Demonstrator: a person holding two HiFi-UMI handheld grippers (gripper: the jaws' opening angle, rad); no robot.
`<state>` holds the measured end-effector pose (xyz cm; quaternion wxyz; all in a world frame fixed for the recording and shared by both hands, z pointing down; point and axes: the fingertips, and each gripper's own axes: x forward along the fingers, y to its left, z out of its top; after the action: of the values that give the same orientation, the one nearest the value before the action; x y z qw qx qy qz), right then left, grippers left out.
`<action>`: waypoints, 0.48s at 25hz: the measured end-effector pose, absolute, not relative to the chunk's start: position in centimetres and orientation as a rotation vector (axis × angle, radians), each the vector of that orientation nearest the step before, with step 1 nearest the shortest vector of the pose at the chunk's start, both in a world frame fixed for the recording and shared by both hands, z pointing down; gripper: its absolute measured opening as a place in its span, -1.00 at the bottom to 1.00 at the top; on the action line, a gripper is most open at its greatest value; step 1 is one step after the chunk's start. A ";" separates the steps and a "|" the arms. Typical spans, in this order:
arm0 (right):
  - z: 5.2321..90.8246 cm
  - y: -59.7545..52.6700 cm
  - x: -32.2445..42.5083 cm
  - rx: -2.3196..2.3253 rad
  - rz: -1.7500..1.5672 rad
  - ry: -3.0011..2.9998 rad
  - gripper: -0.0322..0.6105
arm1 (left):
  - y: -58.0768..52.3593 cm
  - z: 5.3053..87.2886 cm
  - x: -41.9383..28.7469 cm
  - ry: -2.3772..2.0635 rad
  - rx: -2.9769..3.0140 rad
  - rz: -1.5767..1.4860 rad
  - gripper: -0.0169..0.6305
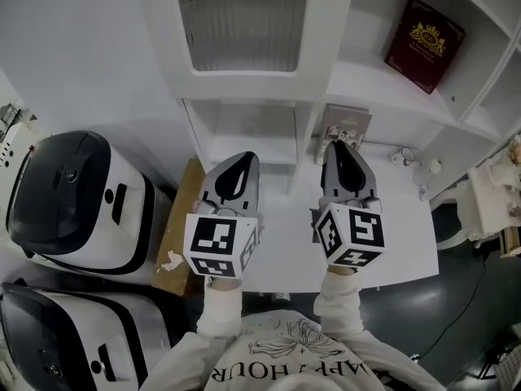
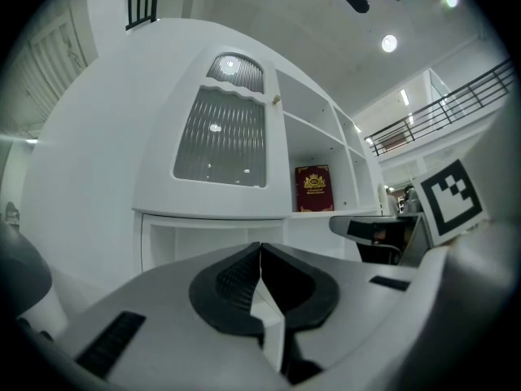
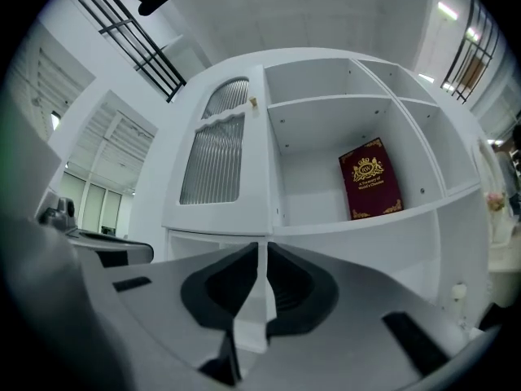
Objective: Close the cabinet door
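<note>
**A:** Sleeves (image 1: 221, 309) at the bottom of the head view, and above them the left gripper (image 1: 244, 160) and the right gripper (image 1: 338, 147), side by side, both pointing up toward the cabinet door (image 1: 244, 23).

**B:** Jaw check?

**A:** The left gripper view shows its black pads pressed together at the tip with nothing between them. The right gripper is pressed together too, with only a hairline of white showing, and it is empty.

**B:** And the door?

**A:** It has a ribbed glass panel and sits flush with its frame. Its small knob (image 3: 253, 103) is at the edge nearest the open shelves.

**B:** What's around it?

**A:** To the right of the door, a red book (image 1: 423, 43) leans upright on an open shelf. Below the door, a white ledge (image 1: 285, 255) runs under both grippers. Neither gripper touches the door. Down and left of the door stand two grey-and-white machines (image 1: 73, 202).
</note>
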<state>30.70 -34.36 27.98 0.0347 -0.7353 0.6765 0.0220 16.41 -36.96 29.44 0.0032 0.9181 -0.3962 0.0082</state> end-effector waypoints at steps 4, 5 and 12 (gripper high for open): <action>28.3 -34.0 30.7 -2.296 0.056 2.054 -0.80 | -36.9 29.4 16.2 -1.224 2.886 0.028 -0.93; 28.4 -33.9 30.7 -2.302 0.054 2.049 -0.80 | -36.9 29.4 16.2 -1.221 2.887 0.027 -0.93; 28.7 -33.5 30.5 -2.338 0.063 2.025 -0.80 | -36.8 29.4 15.6 -1.210 2.891 0.015 -0.93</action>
<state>30.46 -33.48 28.66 0.0237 -0.7556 0.6543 0.0205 15.65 -36.85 29.40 0.0040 0.9224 -0.3861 0.0047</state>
